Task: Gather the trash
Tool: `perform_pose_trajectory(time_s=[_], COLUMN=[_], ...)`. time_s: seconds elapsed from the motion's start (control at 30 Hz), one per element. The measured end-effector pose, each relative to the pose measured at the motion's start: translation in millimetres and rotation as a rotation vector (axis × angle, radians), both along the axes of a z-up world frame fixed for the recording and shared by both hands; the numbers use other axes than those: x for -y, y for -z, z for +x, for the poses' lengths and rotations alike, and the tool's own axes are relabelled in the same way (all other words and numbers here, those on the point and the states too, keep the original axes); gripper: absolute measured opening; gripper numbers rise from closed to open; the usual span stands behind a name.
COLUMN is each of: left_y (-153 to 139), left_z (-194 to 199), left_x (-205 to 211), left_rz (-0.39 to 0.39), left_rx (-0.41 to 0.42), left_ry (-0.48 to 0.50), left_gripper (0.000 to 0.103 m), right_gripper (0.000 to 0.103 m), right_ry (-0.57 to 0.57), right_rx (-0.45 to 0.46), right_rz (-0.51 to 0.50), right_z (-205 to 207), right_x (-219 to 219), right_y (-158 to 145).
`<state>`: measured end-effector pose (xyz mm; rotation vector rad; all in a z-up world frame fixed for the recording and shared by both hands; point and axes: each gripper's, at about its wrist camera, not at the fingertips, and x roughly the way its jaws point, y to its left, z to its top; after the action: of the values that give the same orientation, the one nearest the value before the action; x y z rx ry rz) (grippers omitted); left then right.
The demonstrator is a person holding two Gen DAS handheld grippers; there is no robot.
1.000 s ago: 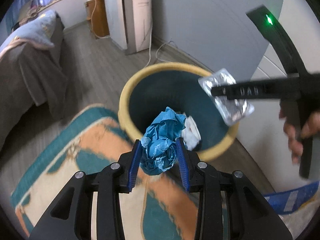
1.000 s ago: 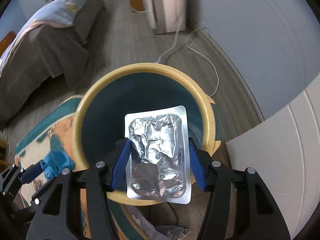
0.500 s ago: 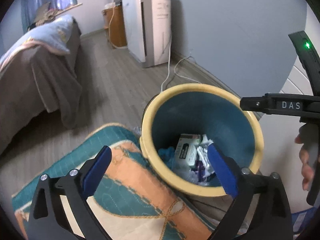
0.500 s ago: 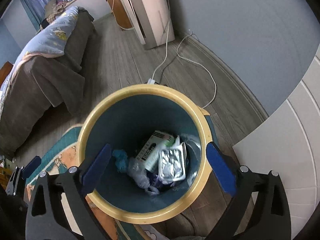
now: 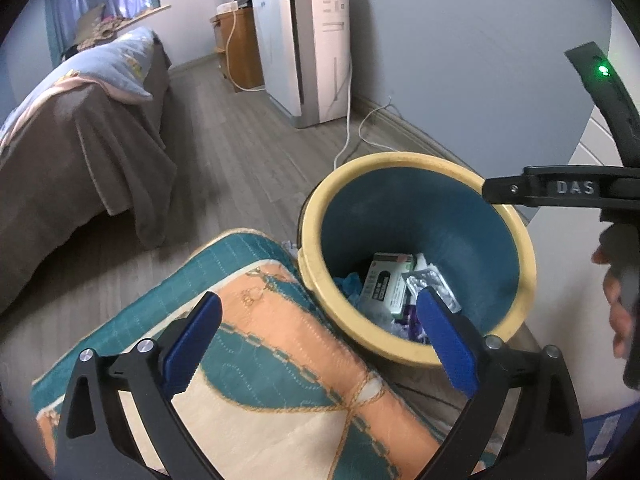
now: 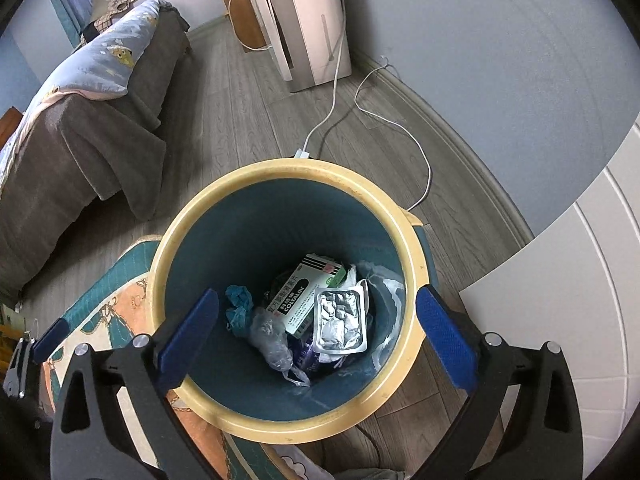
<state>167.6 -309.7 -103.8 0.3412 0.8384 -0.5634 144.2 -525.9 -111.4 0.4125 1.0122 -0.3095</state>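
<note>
While the left gripper [image 5: 316,342] is hanging spread and empty beside the yellow-rimmed bin [image 5: 400,160], the right gripper [image 6: 316,336] is hovering wide above the foil blister pack [image 6: 340,320], probably resting on the medicine box [image 6: 304,292]; lifting straight clear is safest.

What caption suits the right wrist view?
Open jaws hang over the yellow-rimmed bin, foil pack lying inside.
</note>
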Motion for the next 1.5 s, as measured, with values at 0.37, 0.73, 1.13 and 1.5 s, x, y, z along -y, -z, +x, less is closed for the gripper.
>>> perform_pose_trajectory(time_s=[0.37, 0.73, 1.13, 1.5], left_y=[-63, -112, -116, -125], left_z=[-46, -111, -112, -117], left_x=[-47, -64, -77, -85], left_rz=[-0.025, 0.004, -0.043, -0.082], left_rx=[0.032, 0.165, 0.183, 0.179], left_ry=[-0.026, -0.043, -0.063, -0.048], left_gripper=[0.098, 0.098, 0.098, 0.098], right_gripper=[0.097, 0.097, 0.097, 0.097], right_ry=[-0.063, -0.077, -0.074, -0.084], right_rx=[0.048, 0.084, 0.146, 0.158], right_rz=[-0.08, -0.256, -0.231, -0.307], right_z=[-36, -128, -153, -155], right_x=[-36, -76, -83, -96], right_y=[-58, -96, -105, -113])
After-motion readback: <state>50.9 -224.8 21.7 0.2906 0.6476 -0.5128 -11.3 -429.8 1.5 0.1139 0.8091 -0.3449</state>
